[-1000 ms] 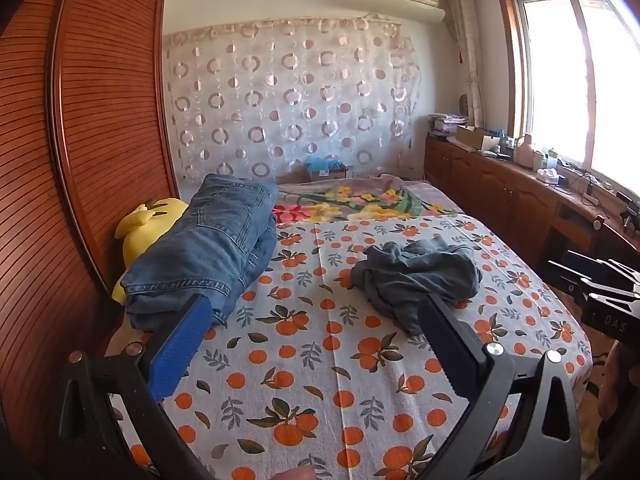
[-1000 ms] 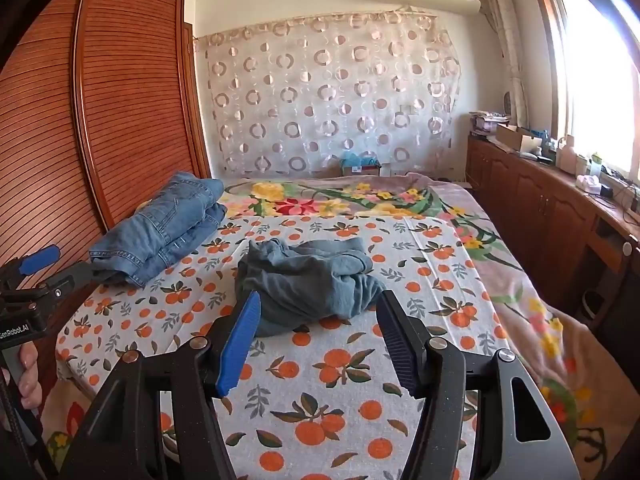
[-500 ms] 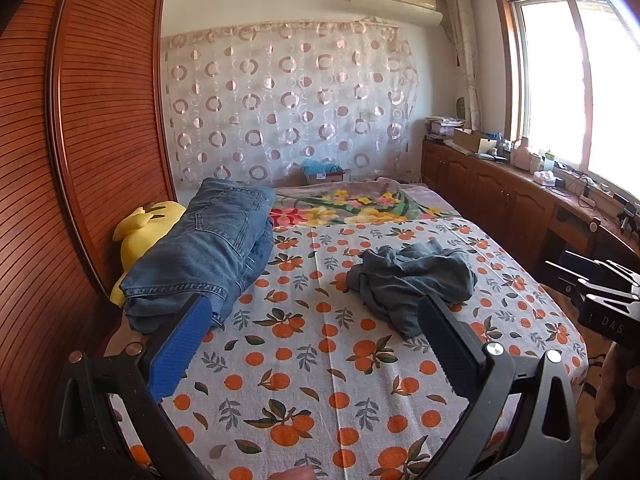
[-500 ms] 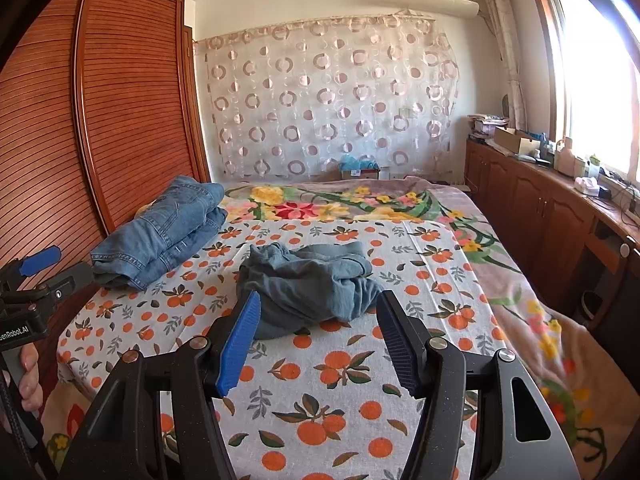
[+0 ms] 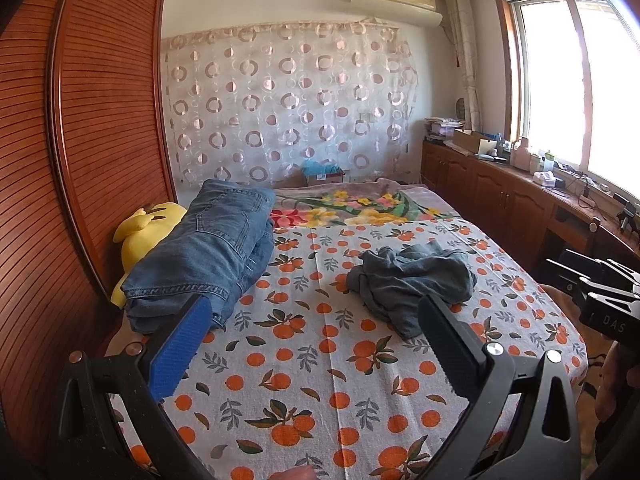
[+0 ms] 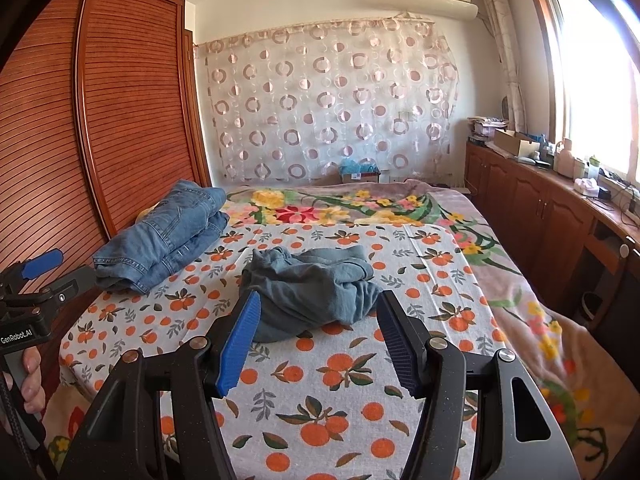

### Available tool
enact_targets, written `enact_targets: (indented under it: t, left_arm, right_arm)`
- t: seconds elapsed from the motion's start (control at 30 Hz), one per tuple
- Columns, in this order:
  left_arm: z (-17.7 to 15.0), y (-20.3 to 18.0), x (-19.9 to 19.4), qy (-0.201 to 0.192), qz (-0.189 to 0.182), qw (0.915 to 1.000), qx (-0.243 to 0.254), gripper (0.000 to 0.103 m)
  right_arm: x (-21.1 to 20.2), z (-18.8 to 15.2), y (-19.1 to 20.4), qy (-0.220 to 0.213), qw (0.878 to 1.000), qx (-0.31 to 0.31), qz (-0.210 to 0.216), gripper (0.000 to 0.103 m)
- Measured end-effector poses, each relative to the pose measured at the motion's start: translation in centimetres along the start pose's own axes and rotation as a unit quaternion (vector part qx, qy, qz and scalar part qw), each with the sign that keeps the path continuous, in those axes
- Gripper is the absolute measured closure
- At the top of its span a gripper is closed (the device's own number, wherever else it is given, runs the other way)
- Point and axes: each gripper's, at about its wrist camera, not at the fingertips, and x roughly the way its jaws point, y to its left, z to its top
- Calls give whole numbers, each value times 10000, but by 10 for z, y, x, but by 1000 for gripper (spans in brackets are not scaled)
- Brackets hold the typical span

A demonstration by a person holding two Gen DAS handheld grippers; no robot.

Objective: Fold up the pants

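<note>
Grey-blue crumpled pants (image 6: 310, 294) on orange-print sheet (image 6: 340, 396), untouched.

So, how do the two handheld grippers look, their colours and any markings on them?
Both the left gripper and the right gripper have black, angular frames with silver bolts. Each has one bright blue ribbed pad and one dark ribbed pad. White lettering reads "GenRobot.AI" on the left body and "DAS" on the right one; a black braided cable hangs from the left handle.

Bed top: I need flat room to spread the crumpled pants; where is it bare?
Bare orange-print sheet lies between the gripper tips and the crumpled pants, and right of them toward the floral blanket. Folded jeans crowd the wardrobe side.
</note>
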Motion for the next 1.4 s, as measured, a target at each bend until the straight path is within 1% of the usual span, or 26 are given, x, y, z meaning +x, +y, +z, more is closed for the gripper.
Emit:
enact_targets:
  t: [1.1, 1.2, 1.37, 1.4]
  left_arm:
    - [-1, -2, -2, -40, 1, 10000, -8, 0]
    - [9, -4, -11, -26, -8, 10000, -17, 0]
    - [12, -5, -11, 8, 2, 10000, -25, 0]
    - [8, -4, -9, 8, 0, 10000, -30, 0]
  right_arm:
    - [-1, -3, 0, -68, 10000, 8, -18, 41]
    - [0, -3, 0, -59, 10000, 10, -22, 41]
    - [0, -4, -1, -70, 10000, 30, -21, 41]
    - [0, -4, -1, -72, 10000, 28, -23, 41]
